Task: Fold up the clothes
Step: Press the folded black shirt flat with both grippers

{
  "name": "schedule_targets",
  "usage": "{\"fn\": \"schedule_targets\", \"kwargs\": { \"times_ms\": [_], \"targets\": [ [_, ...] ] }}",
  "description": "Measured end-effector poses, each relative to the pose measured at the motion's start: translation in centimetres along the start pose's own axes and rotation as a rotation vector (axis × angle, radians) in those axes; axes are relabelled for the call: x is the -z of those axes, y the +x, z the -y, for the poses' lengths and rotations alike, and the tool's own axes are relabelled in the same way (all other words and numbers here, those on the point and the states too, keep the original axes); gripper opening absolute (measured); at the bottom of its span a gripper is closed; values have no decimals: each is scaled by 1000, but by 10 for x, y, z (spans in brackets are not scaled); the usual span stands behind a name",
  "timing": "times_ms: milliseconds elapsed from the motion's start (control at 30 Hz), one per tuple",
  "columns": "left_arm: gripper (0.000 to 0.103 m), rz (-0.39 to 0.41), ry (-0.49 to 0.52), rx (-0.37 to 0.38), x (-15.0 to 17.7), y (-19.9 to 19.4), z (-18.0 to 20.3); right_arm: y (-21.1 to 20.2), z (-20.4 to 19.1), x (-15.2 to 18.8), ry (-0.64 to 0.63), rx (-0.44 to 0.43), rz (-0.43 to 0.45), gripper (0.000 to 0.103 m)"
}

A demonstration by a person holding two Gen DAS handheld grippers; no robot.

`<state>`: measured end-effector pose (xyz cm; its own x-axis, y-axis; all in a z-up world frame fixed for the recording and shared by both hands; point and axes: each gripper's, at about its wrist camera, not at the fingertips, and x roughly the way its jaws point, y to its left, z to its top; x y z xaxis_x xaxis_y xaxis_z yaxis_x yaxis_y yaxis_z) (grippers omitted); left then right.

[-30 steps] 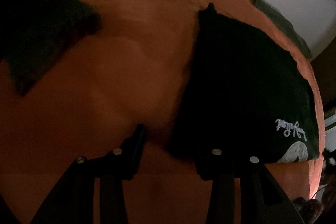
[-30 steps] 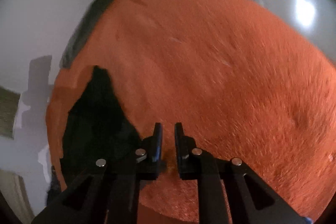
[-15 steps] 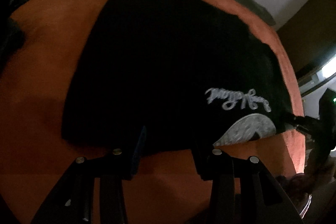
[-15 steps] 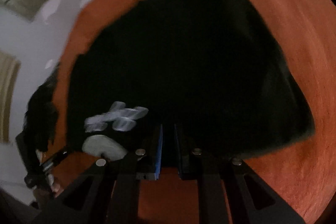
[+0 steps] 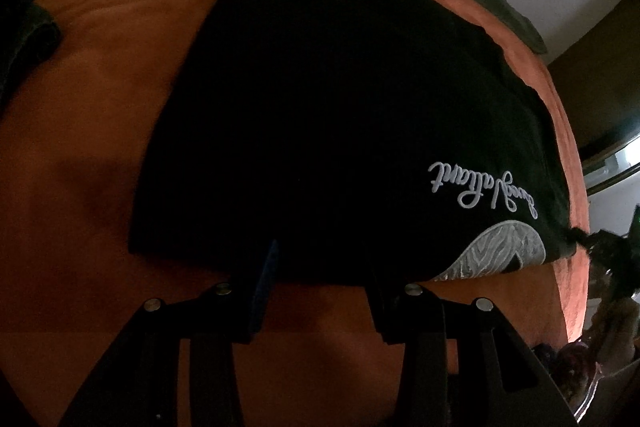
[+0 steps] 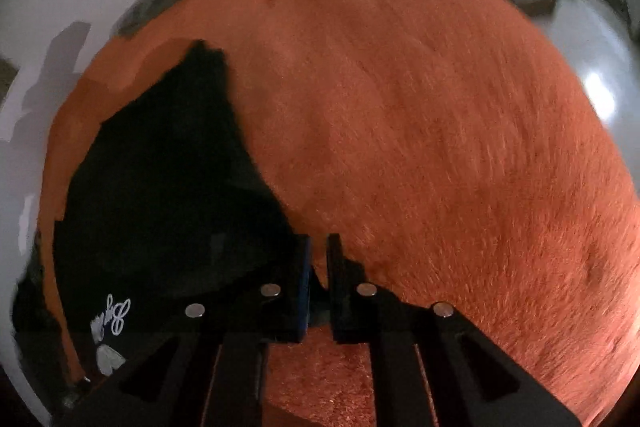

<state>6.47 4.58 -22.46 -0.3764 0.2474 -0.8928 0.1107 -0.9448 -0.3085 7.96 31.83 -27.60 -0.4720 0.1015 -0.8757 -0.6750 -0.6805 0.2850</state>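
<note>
**Left wrist view: black tee half-folded on the orange blanket, right claw pinching a corner**

Left wrist camera showed the black cotton T-shirt with white script lettering [image 5: 340, 131] lying flat on the fuzzy orange blanket [image 5: 92, 131], pretty much centred, with its near edge right at the claw tips. The left gripper [image 5: 320, 267] had its jaws apart with nothing between them, just hovering at that near hem.

Over on the right wrist view the right gripper [image 6: 318, 259] had its jaws nearly together. They'd just been closing, and a bit of the shirt's dark corner looked caught between them, so I'd call it clamped on the fabric.

My take on doing this step well: get the left claw onto the hem too before lifting, keep both corners level, and carry the edge over in one go so the layers don't bunch.

Orientation-wise, the shirt's long axis ran near to far. The narrower end pointed far and the printed end sat near right, lettering upside down from the left camera.
</note>
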Motion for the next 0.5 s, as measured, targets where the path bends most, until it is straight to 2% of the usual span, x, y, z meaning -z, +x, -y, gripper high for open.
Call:
{"fn": "schedule_targets", "kwargs": {
  "times_ms": [100,167,267,367,500],
  "targets": [
    [44,-1,4,-4,1,-4,-2,-12,-39,1,-170,-94,51,6],
    [44,-1,5,-7,2,-5,-2,-6,-49,4,-214,-123,14,6],
    [44,0,9,-8,5,-8,-2,13,-38,7,-188,-86,-75,6],
    [44,-1,12,-2,3,-5,1,29,-16,1,-108,-72,-130,0],
    [44,-4,18,0,3,-5,1,27,-31,-4,-218,9,-124,0]
  ]
}}
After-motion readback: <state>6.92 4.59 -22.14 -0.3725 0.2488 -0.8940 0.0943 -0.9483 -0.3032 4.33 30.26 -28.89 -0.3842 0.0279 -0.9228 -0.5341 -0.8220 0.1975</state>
